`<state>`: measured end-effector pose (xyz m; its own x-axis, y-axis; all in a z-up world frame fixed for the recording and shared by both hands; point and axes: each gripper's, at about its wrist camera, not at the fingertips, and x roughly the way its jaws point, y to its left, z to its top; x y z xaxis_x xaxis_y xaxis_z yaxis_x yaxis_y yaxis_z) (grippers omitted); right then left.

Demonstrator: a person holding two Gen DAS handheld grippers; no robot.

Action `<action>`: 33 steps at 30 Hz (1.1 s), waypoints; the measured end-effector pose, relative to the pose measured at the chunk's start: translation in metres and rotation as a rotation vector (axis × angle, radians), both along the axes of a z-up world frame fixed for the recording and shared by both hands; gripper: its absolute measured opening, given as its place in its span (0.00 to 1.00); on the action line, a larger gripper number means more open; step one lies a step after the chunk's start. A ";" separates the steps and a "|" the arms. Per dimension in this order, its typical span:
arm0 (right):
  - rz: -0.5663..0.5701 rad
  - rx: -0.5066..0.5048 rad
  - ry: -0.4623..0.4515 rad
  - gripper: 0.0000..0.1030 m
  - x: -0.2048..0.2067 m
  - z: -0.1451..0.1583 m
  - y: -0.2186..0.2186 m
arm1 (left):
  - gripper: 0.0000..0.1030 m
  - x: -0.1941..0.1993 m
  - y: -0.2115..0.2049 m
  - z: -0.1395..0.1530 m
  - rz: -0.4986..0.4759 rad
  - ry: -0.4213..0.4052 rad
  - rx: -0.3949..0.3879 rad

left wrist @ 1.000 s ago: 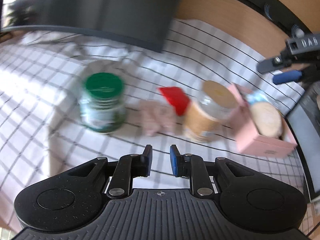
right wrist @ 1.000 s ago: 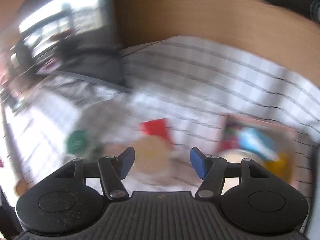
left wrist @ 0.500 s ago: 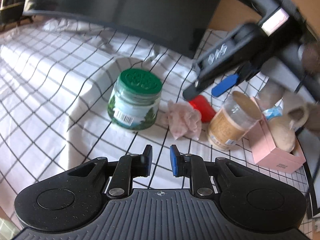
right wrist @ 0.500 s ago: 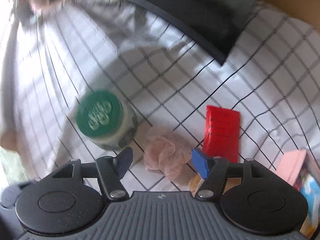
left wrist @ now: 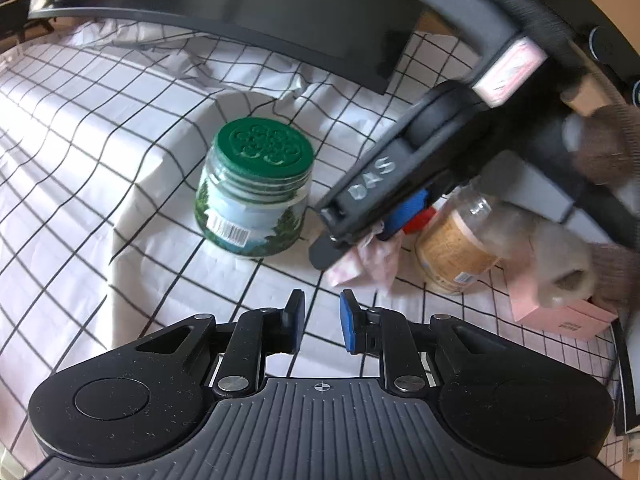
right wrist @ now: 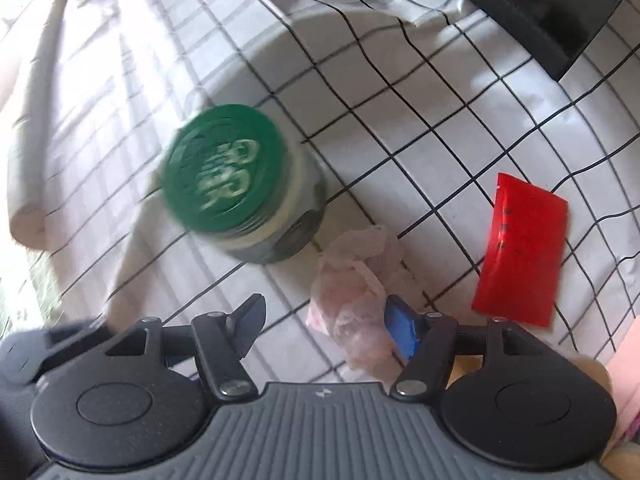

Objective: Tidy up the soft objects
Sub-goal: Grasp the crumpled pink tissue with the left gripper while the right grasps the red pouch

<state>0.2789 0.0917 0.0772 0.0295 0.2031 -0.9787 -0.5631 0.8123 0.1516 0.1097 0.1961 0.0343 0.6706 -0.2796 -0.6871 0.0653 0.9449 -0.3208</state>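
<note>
The right hand-held gripper (right wrist: 324, 320) is pointing steeply down over the crumpled pink soft thing (right wrist: 356, 300), its jaws standing fairly wide; the soft thing is lying between them against the right blue pad, with the left pad well clear of it. Whether that pad is pressing it cannot be told. The left hand-held gripper (left wrist: 322, 318) is hovering nearer, jaws narrow with a small gap and nothing between them.

The soft thing is lying on the checked cloth (left wrist: 100, 152) covering the counter, between two containers. Just left, a jar with a green lid (left wrist: 256, 192) is standing upright, closed. Just right, a clear bottle with tan contents (left wrist: 456, 248) is leaning, partly hidden. A red packet (right wrist: 520, 248) is lying flat farther right. A pink box (left wrist: 560, 312) is showing at the right edge, its contents hidden behind a gloved hand (left wrist: 568, 268). The jar is blurring in the right view.
</note>
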 end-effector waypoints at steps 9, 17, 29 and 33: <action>-0.090 0.081 -0.324 0.76 -0.007 0.094 -0.066 | 0.20 0.012 -0.025 0.008 -0.049 -0.071 -0.012; -0.303 0.060 -0.094 0.88 0.085 0.039 -0.115 | 0.20 0.020 -0.033 0.009 -0.068 -0.018 0.022; -0.168 -0.182 0.001 0.81 0.119 -0.037 -0.080 | 0.20 0.033 -0.023 0.009 0.003 -0.015 0.054; -0.181 -0.169 0.030 0.79 0.121 -0.042 -0.094 | 0.20 0.050 -0.038 0.007 0.001 -0.024 0.085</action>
<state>0.4000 -0.0022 0.0355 0.0212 0.0301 -0.9993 -0.4036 0.9148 0.0190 0.1599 0.1579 0.0412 0.6873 -0.2204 -0.6921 0.0712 0.9687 -0.2377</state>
